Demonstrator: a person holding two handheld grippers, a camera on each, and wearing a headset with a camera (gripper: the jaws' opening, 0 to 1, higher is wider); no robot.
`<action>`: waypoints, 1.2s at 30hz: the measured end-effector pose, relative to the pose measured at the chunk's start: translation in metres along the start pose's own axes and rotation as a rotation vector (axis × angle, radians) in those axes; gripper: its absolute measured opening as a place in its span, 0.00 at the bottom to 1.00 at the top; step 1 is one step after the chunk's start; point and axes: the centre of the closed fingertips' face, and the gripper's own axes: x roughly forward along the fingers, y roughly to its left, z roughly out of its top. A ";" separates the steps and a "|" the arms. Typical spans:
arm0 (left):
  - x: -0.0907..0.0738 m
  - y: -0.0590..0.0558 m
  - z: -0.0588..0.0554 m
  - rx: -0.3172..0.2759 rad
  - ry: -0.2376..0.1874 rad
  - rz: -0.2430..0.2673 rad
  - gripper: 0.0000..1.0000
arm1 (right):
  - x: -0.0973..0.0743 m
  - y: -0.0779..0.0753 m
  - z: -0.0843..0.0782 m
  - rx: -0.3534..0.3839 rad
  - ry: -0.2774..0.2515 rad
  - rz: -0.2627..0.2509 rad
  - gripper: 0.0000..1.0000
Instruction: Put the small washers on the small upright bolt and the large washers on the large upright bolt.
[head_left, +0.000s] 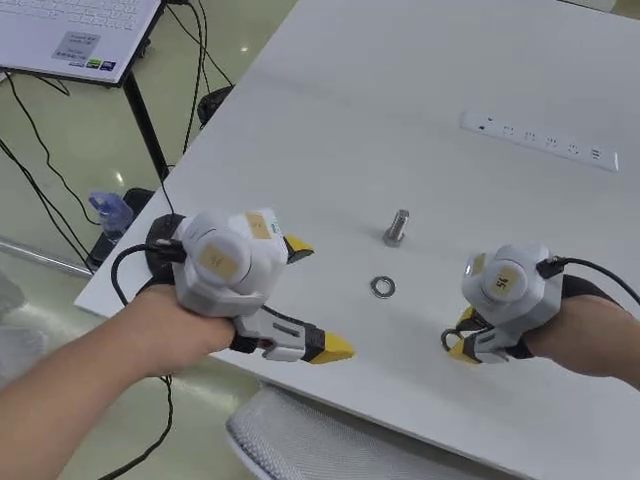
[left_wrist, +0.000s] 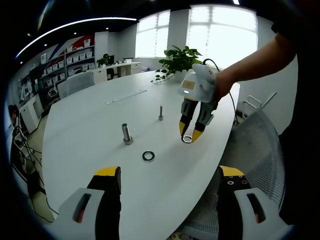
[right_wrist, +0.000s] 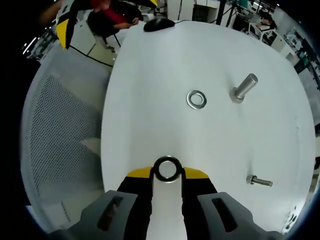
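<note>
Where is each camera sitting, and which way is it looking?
Head view: on the person's head, facing down at the white table; left hand holds left tongs, right hand holds right tongs.
Left gripper view: on the left tongs, facing across the table at the right tongs; its open jaws at bottom.
Right gripper view: on the right tongs, facing down; its jaws pinch the held washer.
Shared: all see the large bolt and loose washer.
</note>
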 end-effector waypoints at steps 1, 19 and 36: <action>0.000 0.000 0.000 0.000 0.004 0.000 0.79 | -0.004 -0.002 0.002 0.002 0.005 -0.001 0.21; 0.005 0.006 -0.004 0.006 0.011 0.014 0.87 | -0.052 -0.059 0.043 0.011 -0.025 -0.066 0.21; 0.009 0.014 -0.006 -0.010 0.006 0.014 0.91 | -0.051 -0.112 0.083 0.009 -0.051 -0.086 0.21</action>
